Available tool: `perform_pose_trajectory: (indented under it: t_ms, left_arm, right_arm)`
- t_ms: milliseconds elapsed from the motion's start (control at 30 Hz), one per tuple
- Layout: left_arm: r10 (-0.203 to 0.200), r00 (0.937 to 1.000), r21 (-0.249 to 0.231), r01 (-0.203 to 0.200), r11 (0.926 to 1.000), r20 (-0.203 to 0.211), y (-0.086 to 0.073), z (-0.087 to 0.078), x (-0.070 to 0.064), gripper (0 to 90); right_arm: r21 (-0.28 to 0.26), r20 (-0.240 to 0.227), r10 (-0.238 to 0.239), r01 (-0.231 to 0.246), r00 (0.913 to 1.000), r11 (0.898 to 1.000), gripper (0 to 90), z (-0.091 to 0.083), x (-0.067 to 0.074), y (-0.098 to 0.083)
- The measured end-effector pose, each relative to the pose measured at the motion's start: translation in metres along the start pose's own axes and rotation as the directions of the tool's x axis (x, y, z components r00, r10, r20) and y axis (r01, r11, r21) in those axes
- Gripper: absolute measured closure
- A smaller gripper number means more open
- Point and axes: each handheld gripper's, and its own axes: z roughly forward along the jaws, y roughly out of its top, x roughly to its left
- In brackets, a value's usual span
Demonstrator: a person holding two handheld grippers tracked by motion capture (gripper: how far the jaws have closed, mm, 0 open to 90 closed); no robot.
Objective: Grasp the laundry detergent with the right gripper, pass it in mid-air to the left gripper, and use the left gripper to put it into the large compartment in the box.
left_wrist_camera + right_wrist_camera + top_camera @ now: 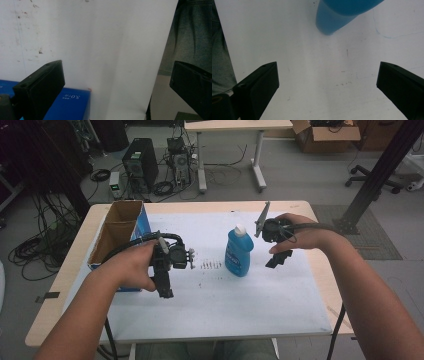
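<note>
The blue bottle (238, 252) stands upright near the middle of the bench (300, 207), white cap on top, between the two hands and touched by neither. The right gripper (278, 259) hangs just beside it on the person's right, tipped down toward the sheet; in the right gripper view its jaws stand wide apart with nothing between them, and the bottle's blue base (332, 21) sits beyond them, up and a little left of the gap. The left gripper (164, 289) is farther off, near the blue-sided cardboard box (120, 232) — its jaws also spread wide and empty, pointing back toward the person's edge of the bench.

A pale label runs down the bottle's front, but its print is too small to read. In the left gripper view the box's blue side (71, 105) carries small white lettering, seen upside down; "5.0" is about all I can make out.

The bench is light wood covered by a white sheet (240, 295) — scuffed, with dark specks and a short row of marks (210, 265) just left of the bottle. Beyond it lie a grey floor, a black computer tower (140, 162) amid tangled cables, a second table (235, 125), an open cardboard carton (325, 135) and the base of an office chair (372, 177).
</note>
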Motion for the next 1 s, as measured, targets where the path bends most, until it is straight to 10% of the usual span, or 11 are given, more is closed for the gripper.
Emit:
perform_pose_trajectory:
  t_ms: [567, 1000]
  left_arm:
    - [0.02, 0.9998, -0.013, -0.02, 0.9997, 0.001, -0.003, -0.006, -0.013, 0.2]
    - [0.028, 0.9996, -0.009, -0.028, 0.9996, -0.004, -0.006, -0.009, -0.015, 0.2]
  right_arm:
    - [-0.119, 0.038, 0.123, -0.118, 0.9917, 0.986, 4.1, 0.02, 0.019, -0.006]
    - [-0.272, 0.015, 0.238, -0.225, 0.9713, 0.936, 4.3, 0.043, 0.025, -0.013]
